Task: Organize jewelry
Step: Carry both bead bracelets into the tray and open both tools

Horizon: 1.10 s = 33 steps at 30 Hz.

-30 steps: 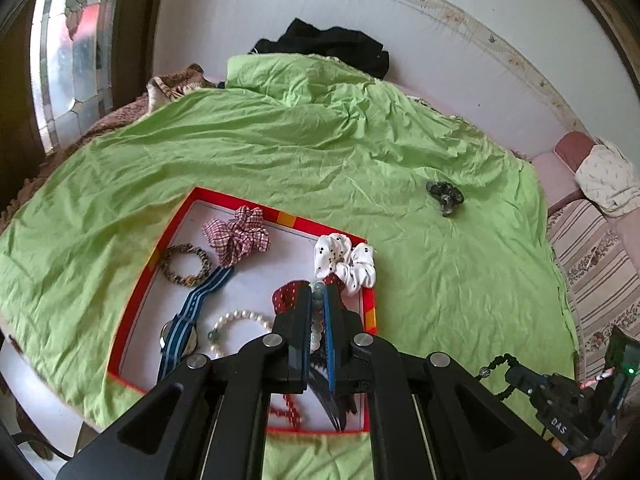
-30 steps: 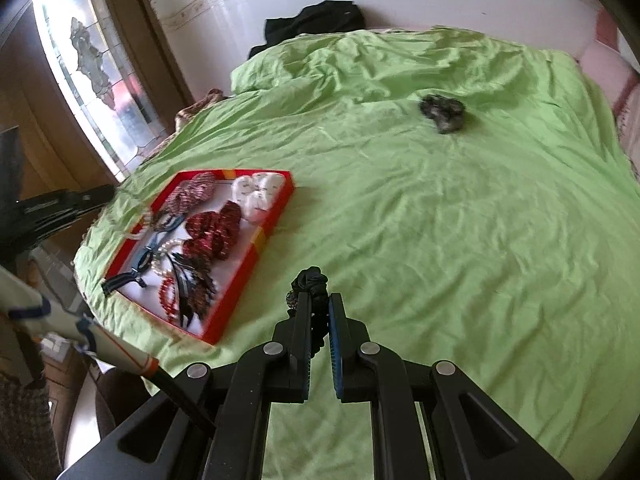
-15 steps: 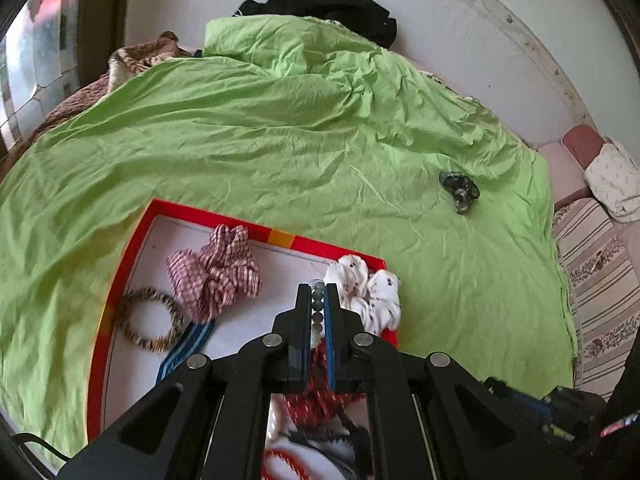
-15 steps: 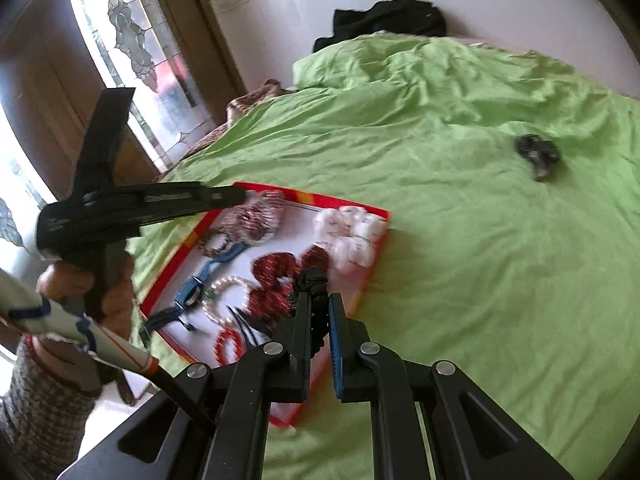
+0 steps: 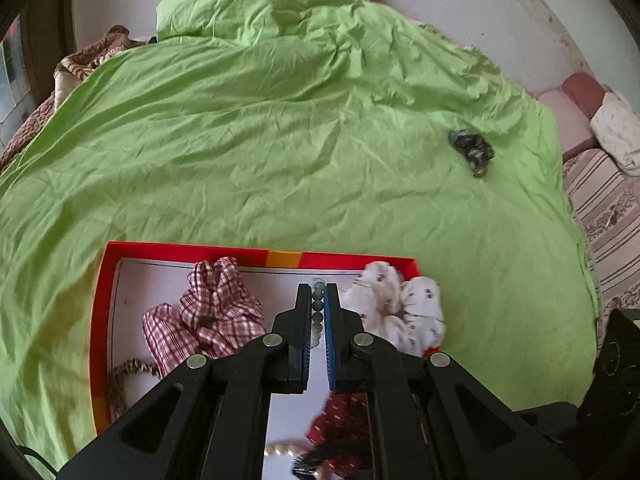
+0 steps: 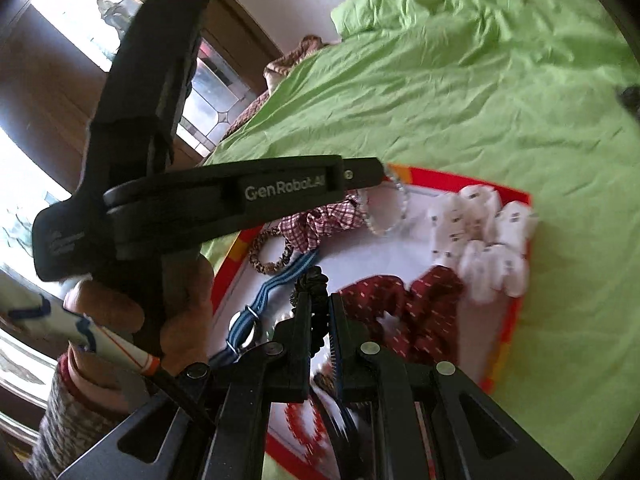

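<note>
Both grippers (image 5: 318, 292) (image 6: 320, 300) now over tray (image 5: 280, 258)

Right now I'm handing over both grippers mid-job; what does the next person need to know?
Left gripper: shut on a bead bracelet, over the red tray.
Right gripper: shut on a black scrunchie, also over the tray.
Already in the tray: checked scrunchie, white scrunchie, dark red scrunchie, leopard hair tie, striped band.
Left to do: set both held pieces down, then fetch the dark piece lying on the green sheet.
</note>
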### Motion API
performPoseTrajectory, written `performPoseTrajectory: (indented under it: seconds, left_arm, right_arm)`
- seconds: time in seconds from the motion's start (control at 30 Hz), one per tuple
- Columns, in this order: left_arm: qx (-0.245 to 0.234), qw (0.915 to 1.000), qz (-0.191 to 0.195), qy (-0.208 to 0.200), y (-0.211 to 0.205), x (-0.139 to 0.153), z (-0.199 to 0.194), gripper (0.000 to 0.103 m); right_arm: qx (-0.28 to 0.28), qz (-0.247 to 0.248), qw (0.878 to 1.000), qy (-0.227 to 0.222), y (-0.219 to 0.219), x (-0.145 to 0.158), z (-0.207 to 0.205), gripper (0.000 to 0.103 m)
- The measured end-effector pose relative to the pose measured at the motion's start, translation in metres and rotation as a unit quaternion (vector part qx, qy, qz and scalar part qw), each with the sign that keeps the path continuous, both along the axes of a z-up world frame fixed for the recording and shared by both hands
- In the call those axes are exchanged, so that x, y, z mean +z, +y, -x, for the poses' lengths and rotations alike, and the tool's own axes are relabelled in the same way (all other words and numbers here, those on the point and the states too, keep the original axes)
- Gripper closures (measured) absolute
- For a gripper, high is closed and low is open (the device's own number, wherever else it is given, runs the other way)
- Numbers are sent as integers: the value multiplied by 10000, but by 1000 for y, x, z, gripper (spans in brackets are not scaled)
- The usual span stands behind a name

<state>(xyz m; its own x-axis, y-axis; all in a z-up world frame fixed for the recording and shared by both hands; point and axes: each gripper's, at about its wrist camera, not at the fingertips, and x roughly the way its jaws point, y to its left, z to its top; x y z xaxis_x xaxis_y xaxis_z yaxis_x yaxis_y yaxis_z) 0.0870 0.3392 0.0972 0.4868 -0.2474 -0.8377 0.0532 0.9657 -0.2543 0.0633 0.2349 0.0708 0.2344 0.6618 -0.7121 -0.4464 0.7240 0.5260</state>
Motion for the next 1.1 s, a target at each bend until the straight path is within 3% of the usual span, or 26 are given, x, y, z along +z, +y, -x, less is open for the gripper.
performPoseTrajectory:
  seconds: [0.17,0.47,0.57,0.7,0.77,0.83,0.97,1.1]
  left_arm:
    - [50,9998,-130,121,6,-16,-10,98]
    - [129,9997,-102,187,14,-29,-16,98]
    - [207,9996,-38,181,17,-29,-15,98]
    - [244,9996,47,145,19,-27,-11,97]
    - [255,9996,75,134,19,-24,-8,91]
    - [283,9995,69,96,18,-21,-4,77]
    - [287,9996,84,-16,14,-10,8,74]
    - [334,9991,-141,-235,6,8,28,71]
  right_arm:
    - [-25,-55,9996,279,15,-21,-18,94]
    - [-46,190,9995,241,27,-40,-31,91]
    - [16,253,9996,132,27,-40,-30,88]
    - [30,238,9997,34,20,-32,-25,76]
    - [18,207,9998,-18,14,-26,-22,76]
    - [-6,171,9998,-79,6,-19,-18,76]
    - [-150,52,9998,-155,-18,-5,-9,68]
    - [-327,89,9991,-246,-42,4,2,67]
